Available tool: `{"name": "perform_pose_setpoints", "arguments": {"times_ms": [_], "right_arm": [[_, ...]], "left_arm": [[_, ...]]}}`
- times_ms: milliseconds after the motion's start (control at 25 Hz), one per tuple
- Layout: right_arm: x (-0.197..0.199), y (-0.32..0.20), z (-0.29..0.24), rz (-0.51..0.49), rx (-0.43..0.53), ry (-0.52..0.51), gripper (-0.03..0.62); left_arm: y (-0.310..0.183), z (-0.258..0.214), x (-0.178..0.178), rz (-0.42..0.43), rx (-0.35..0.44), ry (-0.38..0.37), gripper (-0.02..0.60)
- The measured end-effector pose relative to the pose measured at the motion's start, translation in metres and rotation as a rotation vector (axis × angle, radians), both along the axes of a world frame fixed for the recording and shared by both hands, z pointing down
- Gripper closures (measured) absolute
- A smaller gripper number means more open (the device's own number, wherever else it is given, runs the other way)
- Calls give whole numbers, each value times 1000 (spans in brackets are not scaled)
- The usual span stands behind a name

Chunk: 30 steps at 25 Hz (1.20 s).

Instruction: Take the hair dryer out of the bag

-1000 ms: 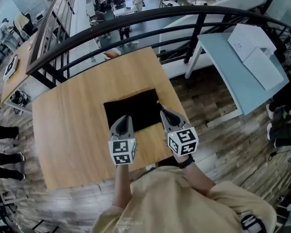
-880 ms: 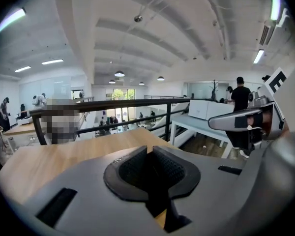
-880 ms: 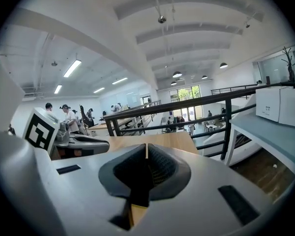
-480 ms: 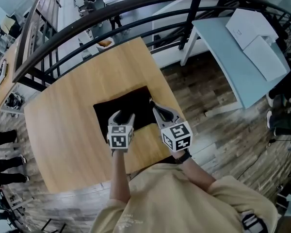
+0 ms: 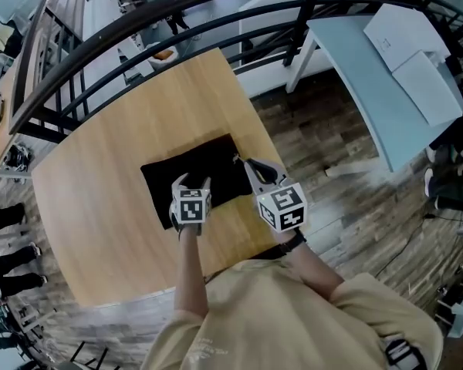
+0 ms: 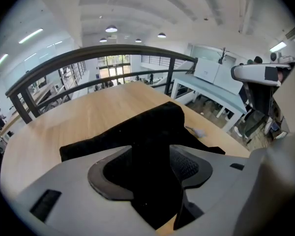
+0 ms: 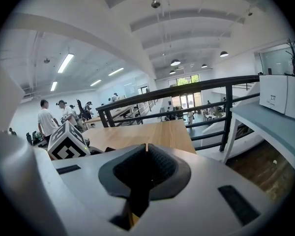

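Black bag point(image 5: 189, 168) on wooden table point(image 5: 100, 199) | railing point(image 6: 113, 49) behind (pale table point(image 5: 347, 68) beyond)

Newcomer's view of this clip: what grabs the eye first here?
A black bag lies on the pale wooden table, stark against it. The left tongs, jaws just opened wide, point down with the bag's near edge between them, not pinched. The right tongs are shut by the bag's right edge.

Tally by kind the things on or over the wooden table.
Black bag: 1
Hand-held grippers: 2 (left hand-held gripper, right hand-held gripper)
Total: 3
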State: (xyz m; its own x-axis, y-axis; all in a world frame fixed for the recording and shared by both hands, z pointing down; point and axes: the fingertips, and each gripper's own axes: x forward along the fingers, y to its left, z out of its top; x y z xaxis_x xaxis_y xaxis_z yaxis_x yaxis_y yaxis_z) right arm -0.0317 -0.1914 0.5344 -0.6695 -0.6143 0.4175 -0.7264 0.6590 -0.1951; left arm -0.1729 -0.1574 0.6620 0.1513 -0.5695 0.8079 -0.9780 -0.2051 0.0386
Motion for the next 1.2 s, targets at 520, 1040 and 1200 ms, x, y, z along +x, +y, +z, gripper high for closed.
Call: {"name": "perform_pose_setpoints", "arguments": {"times_ms": [520,1040,1200], "right_arm": [[9,5,31,-39,-76,13,574],[-33,-3,78,-497,-7,177,574],[-50,-8,100,-650,69,306,574]], "left_arm": [[12,-13,-21,-177,18,132,551],[5,-50,-49,-235,99,269,558],[-2,-54,-48,-221,101,283,558]]}}
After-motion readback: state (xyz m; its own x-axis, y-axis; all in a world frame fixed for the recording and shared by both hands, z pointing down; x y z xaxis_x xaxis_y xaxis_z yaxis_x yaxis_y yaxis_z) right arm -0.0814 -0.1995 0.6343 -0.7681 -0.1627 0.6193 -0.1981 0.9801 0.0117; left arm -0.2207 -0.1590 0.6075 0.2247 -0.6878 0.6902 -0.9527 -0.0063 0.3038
